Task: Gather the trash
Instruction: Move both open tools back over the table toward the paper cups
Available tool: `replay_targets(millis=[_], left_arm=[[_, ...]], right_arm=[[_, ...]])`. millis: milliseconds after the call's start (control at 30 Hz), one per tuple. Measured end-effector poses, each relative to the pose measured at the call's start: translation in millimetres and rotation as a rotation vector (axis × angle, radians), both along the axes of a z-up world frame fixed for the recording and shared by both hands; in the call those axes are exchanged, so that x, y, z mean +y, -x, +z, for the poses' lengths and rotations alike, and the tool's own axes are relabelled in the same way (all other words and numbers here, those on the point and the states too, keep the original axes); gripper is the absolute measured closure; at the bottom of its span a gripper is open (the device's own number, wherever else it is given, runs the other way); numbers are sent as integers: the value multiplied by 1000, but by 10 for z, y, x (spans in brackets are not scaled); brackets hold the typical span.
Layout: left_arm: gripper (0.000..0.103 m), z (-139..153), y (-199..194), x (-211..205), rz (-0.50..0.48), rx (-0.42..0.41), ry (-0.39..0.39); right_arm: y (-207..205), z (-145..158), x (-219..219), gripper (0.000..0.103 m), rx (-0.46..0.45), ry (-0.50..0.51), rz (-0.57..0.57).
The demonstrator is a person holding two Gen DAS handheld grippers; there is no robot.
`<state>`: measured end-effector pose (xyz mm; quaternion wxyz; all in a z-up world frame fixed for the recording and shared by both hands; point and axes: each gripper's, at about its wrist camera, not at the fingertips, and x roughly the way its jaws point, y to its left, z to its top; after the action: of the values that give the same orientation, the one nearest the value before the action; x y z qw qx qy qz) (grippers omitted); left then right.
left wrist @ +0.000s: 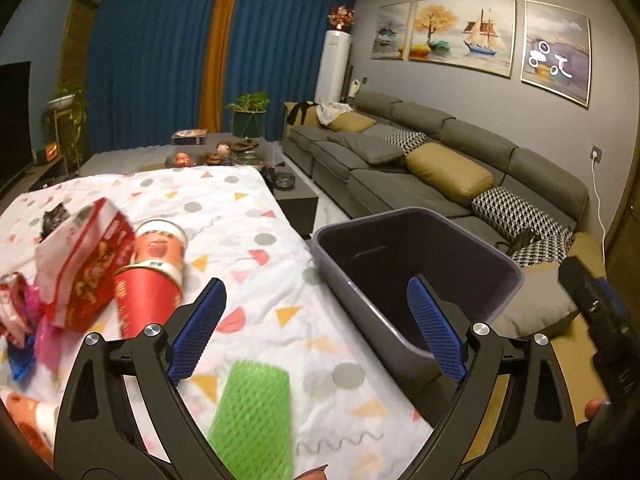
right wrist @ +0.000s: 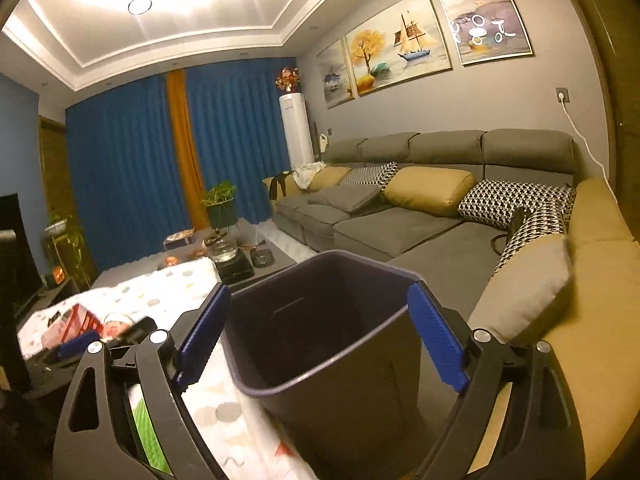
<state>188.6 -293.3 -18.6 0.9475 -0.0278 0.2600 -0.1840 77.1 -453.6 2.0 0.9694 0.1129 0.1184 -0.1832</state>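
A dark grey trash bin [left wrist: 416, 276] stands beside the right edge of the table; it also shows in the right wrist view [right wrist: 332, 344], and looks empty. On the patterned tablecloth [left wrist: 256, 240] lie a green foam net sleeve [left wrist: 256, 412], red paper cups [left wrist: 148, 300], a red-and-white snack bag [left wrist: 86, 264] and crumpled wrappers [left wrist: 20, 320] at the far left. My left gripper [left wrist: 316, 328] is open and empty above the cloth, between the sleeve and the bin. My right gripper [right wrist: 320, 340] is open and empty, its fingers either side of the bin's mouth.
A grey sectional sofa [right wrist: 400, 224] with yellow and houndstooth cushions runs along the right. A dark coffee table [right wrist: 256, 264] with a glass kettle and tea things stands beyond the cloth. The other gripper [left wrist: 600, 312] shows at the left view's right edge.
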Motion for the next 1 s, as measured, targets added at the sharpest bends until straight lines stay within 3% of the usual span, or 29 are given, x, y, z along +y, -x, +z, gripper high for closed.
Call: replay_targets(millis=[533,833,1000], left_arm=[[12,396,775,554,14,-84,-2],[12,496,1116,1174,66,-128,-5],[12,499,1207,1635,145,-134,10]], right_arm=[[552,168,555,11,-24,51,-36],[727,141,951,9,-30,69,13],[725,60,1234,9,-17,68,83]])
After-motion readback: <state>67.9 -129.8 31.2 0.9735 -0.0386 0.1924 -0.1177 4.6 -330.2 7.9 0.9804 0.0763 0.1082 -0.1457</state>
